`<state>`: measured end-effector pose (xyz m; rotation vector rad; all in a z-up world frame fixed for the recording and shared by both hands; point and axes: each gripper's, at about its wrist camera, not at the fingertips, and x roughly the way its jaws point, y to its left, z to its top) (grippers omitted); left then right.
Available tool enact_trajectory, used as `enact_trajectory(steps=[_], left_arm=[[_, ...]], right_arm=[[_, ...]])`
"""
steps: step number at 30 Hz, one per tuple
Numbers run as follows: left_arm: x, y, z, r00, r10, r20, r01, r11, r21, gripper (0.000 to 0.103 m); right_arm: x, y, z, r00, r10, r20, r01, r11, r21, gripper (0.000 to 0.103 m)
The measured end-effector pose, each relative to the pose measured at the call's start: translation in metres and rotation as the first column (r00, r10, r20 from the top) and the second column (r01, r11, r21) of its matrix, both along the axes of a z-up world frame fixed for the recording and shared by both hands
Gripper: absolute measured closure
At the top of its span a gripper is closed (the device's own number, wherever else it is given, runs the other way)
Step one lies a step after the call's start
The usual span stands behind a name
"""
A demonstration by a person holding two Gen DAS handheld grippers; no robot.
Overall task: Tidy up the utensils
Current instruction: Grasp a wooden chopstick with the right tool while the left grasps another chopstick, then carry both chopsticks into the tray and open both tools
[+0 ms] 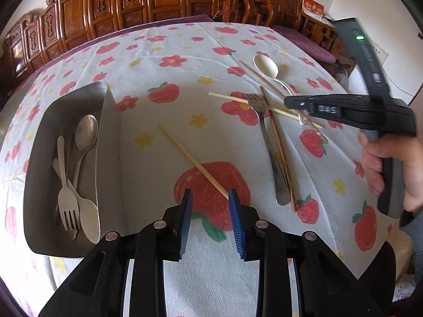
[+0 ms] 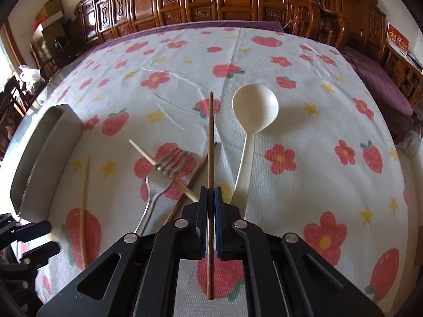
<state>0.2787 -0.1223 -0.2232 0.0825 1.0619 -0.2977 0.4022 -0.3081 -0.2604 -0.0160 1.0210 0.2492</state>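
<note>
Left gripper (image 1: 210, 194) angled steeply down, jaws partly apart, nothing pinched. Right gripper (image 2: 211, 191) angled steeply down, jaws clamped tight on a brown chopstick (image 2: 210, 121). Right hand (image 1: 391, 166) wrapped round handle.

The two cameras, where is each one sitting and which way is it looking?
Left wrist view: sits on the left gripper, looking down over the flowered tablecloth at a pale bamboo chopstick and a steel tray; the right gripper and a hand show.
Right wrist view: sits on the right gripper, shut on a dark brown wooden chopstick, looking at a cream plastic spoon; the left gripper shows at the left edge.
Shared: metal fork, both chopsticks, spoon, tray, tablecloth.
</note>
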Motion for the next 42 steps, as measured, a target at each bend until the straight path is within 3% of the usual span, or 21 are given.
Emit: enact_trajectory(steps=[6, 17, 21, 28, 35, 42], left_arm=[[0.009, -0.006, -0.011, 0.999, 0.026, -0.021, -0.026, 1.0, 0.014, 0.074], [0.02, -0.022, -0.026, 0.997, 0.059, -0.056, -0.057, 0.997, 0.043, 0.074], [0.017, -0.018, -0.025, 0.996, 0.068, -0.058, -0.065, 0.997, 0.046, 0.092], [0.009, -0.006, -0.025, 0.995, 0.072, -0.07, -0.068, 0.996, 0.059, 0.099], [-0.002, 0.0, -0.009, 0.998, 0.053, -0.028, -0.051, 0.996, 0.075, 0.099], [-0.014, 0.009, 0.029, 0.998, 0.04, 0.049, -0.042, 0.998, 0.048, 0.099]], right_arm=[[-0.038, -0.012, 0.023, 0.998, 0.007, 0.063, -0.01, 0.999, 0.035, 0.097], [-0.084, -0.026, 0.033, 0.995, 0.019, 0.096, -0.024, 0.999, 0.049, 0.097], [-0.092, -0.023, 0.036, 0.994, 0.028, 0.106, -0.034, 0.998, 0.053, 0.097], [-0.099, -0.012, 0.042, 0.992, 0.054, 0.116, -0.061, 0.997, 0.05, 0.097], [-0.11, -0.002, 0.052, 0.989, 0.07, 0.13, -0.076, 0.996, 0.045, 0.097], [-0.121, 0.008, 0.067, 0.985, 0.081, 0.154, -0.088, 0.995, 0.037, 0.097]])
